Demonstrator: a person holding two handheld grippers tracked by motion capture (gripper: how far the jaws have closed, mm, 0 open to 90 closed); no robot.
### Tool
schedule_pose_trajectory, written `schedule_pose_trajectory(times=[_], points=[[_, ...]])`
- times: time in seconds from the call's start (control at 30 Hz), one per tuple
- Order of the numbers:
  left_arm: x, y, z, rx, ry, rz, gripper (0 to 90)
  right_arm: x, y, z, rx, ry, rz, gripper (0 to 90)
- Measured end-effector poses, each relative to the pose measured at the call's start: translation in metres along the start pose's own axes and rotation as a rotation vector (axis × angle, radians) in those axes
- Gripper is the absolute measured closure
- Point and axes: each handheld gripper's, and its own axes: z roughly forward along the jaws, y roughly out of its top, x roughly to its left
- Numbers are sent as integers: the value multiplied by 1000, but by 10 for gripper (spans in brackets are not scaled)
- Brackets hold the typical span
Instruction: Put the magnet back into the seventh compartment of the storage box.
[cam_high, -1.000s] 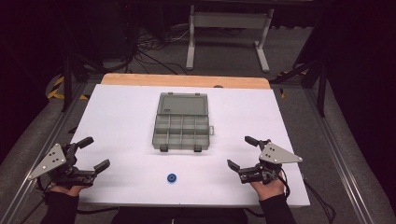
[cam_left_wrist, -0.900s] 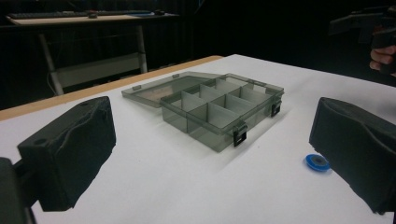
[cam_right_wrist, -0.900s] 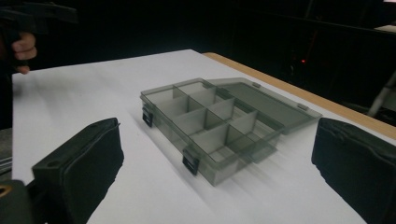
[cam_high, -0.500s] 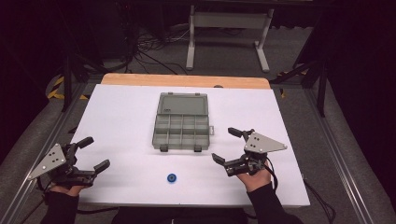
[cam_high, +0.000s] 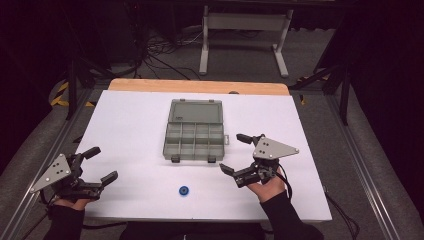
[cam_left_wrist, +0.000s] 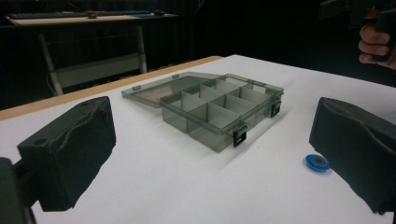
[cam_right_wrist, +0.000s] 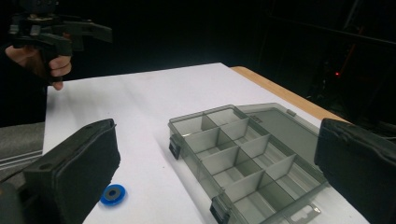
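- The right gripper is spread wide, jaws far apart with nothing between them; it hangs just above the white table, close to the front right corner of the box without touching it
- In the right gripper view its two black jaws frame the box, and the small blue disc lies on the table just beside the left-hand jaw (near it, not gripped)
- The left gripper is also wide open and holds nothing; it sits at the near left part of the table, well apart from the box, with the person's hand behind it
- In the left gripper view the disc lies just by the inner face of the right-hand jaw, and I cannot tell whether it touches
- The disc rests flat on the table near the front edge, between the two grippers and somewhat closer to the right one, a little in front of the box
- The box is grey see-through plastic, lying open in the middle of the table, lid folded flat toward the far side, its compartments looking empty, two dark latches on the near wall
- A wooden strip runs along the table's far edge
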Motion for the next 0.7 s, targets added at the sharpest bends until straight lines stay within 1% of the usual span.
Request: schedule_pose_trajectory(times=[0.07,0.1,0.2,0.33,0.4,0.47,0.6,0.63,0.7], points=[[0,0,0,-2,1,-3,11,1,1,1,3,4,-1,6],[0,0,1,-6,1,-6,11,1,2,4,14,14,-6,8],[0,0,1,-4,0,-4,11,3,6,10,33,43,1,17],[0,0,0,-4,-1,-5,11,5,12,20,43,70,-18,24],[0,0,0,-9,0,-6,11,6,13,23,50,79,-20,30],[0,0,0,-8,-1,-6,11,7,14,28,63,100,-26,43],[0,0,1,-8,-1,-5,11,8,17,38,87,126,-36,42],[0,0,0,-2,-3,-4,11,9,17,40,88,131,-43,42],[0,0,1,-5,-2,-5,11,10,19,44,91,144,-41,43]])
